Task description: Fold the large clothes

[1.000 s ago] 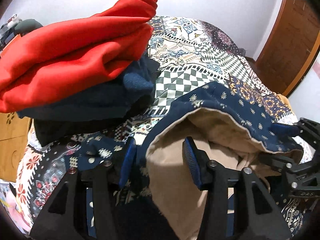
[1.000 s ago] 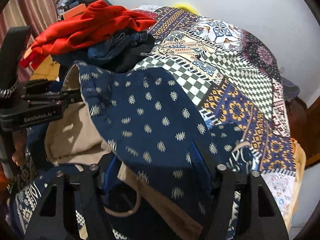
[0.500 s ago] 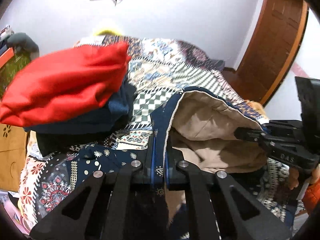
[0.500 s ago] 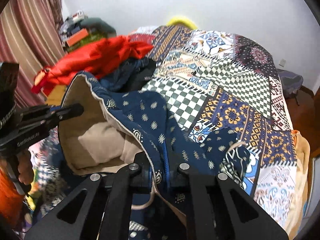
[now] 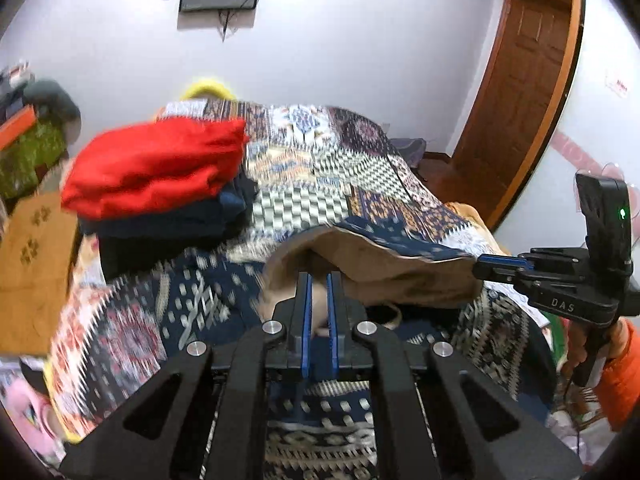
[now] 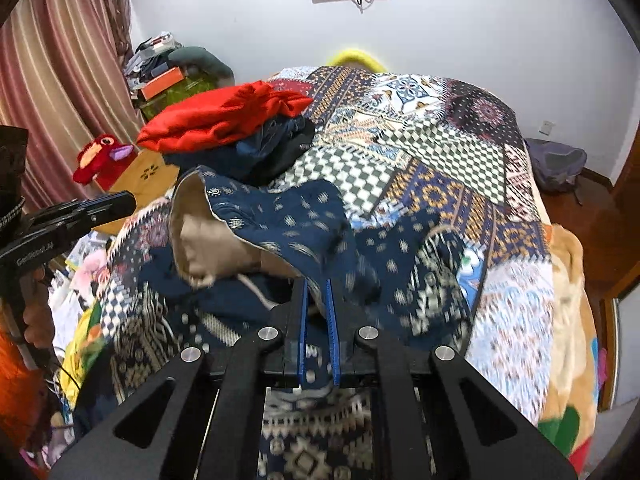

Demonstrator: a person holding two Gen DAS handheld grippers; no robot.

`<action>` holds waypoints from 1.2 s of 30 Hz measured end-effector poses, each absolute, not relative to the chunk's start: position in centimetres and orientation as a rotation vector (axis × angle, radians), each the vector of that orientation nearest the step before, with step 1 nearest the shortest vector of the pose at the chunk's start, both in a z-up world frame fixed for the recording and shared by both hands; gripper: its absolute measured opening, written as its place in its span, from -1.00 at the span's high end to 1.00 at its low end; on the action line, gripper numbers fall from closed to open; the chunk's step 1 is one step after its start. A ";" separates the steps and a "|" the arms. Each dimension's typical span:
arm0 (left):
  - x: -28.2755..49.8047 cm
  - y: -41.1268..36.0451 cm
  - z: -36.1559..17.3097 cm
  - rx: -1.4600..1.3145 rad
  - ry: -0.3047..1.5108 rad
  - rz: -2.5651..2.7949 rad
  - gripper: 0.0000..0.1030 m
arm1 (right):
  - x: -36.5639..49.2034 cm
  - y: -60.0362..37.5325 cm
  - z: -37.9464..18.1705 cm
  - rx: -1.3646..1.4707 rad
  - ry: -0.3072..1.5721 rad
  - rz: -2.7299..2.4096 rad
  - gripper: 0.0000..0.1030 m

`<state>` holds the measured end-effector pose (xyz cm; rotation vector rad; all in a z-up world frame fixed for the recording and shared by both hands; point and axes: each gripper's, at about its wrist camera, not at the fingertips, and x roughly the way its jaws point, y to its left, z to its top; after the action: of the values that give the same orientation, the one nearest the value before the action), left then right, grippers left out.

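A navy patterned garment (image 5: pixel 384 242) with a beige lining (image 5: pixel 404 280) lies on the bed, lifted along one edge. My left gripper (image 5: pixel 318 282) is shut, with beige cloth pinched between its blue pads. At the right of the left wrist view, my right gripper (image 5: pixel 486 266) grips the other end of that raised edge. In the right wrist view the garment (image 6: pixel 288 216) hangs open like a pouch, and the right gripper (image 6: pixel 316 286) is shut on its navy hem. The left gripper (image 6: pixel 120 204) shows at the far left, held by a hand.
A folded red garment (image 5: pixel 160 164) tops a pile of dark clothes (image 5: pixel 168 220) on the patchwork bedspread (image 5: pixel 320 168). A cardboard box (image 5: pixel 28 260) and a red plush toy (image 6: pixel 100 156) sit left of the bed. A wooden door (image 5: pixel 520 80) and a backpack (image 6: pixel 556 164) are to the right.
Both grippers went from open around the garment's edge to shut on it, then rose and pulled back, lifting the edge off the bed. More of the wall now shows.
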<state>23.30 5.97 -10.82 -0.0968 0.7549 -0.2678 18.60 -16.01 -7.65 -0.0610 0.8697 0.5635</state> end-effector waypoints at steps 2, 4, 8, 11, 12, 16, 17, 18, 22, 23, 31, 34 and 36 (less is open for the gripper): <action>22.6 5.8 -11.8 -0.094 0.790 -0.249 0.88 | 17.8 -16.5 -7.8 -0.063 0.875 0.552 0.84; 22.1 5.7 -12.9 -0.094 0.837 -0.242 0.88 | 17.1 -17.0 -8.1 -0.063 0.883 0.540 0.84; 21.7 5.3 -14.5 -0.064 0.897 -0.217 0.82 | 16.5 -17.8 -8.8 -0.069 0.905 0.509 0.84; 21.5 5.3 -14.9 -0.029 0.905 -0.179 0.36 | 16.5 -18.2 -9.3 -0.073 0.921 0.477 0.84; 21.6 5.5 -15.0 -0.015 0.899 -0.162 0.08 | 16.6 -18.2 -9.4 -0.071 0.930 0.473 0.83; 22.6 6.2 -15.4 0.030 0.873 -0.099 -0.06 | 17.2 -17.0 -9.9 -0.082 0.991 0.509 0.18; 23.1 6.5 -15.7 0.020 0.883 -0.095 -0.06 | 17.3 -16.5 -9.9 -0.096 0.997 0.514 -0.04; 23.6 6.8 -15.9 0.010 0.890 -0.092 -0.06 | 17.4 -15.6 -9.8 -0.116 0.982 0.514 -0.07; 26.0 8.2 -17.2 -0.042 0.920 -0.098 -0.06 | 17.7 -12.6 -9.8 -0.231 0.941 0.531 -0.13; 27.0 8.6 -17.7 -0.062 0.934 -0.101 -0.06 | 17.9 -11.9 -9.9 -0.257 0.933 0.539 -0.18; 32.4 9.9 -20.3 -0.121 0.992 -0.148 -0.06 | 20.8 -7.6 -13.1 -0.384 0.989 0.579 -0.20; 34.0 9.5 -20.4 -0.118 0.974 -0.170 -0.06 | 21.8 -7.3 -13.9 -0.366 1.008 0.583 -0.20; 34.6 9.2 -20.3 -0.118 0.966 -0.185 0.18 | 22.5 -7.5 -14.1 -0.336 1.015 0.589 -0.20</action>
<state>34.63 9.22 -20.34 -0.1185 0.9659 -0.1849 22.45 -7.49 -14.14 -0.3365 1.0150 0.5887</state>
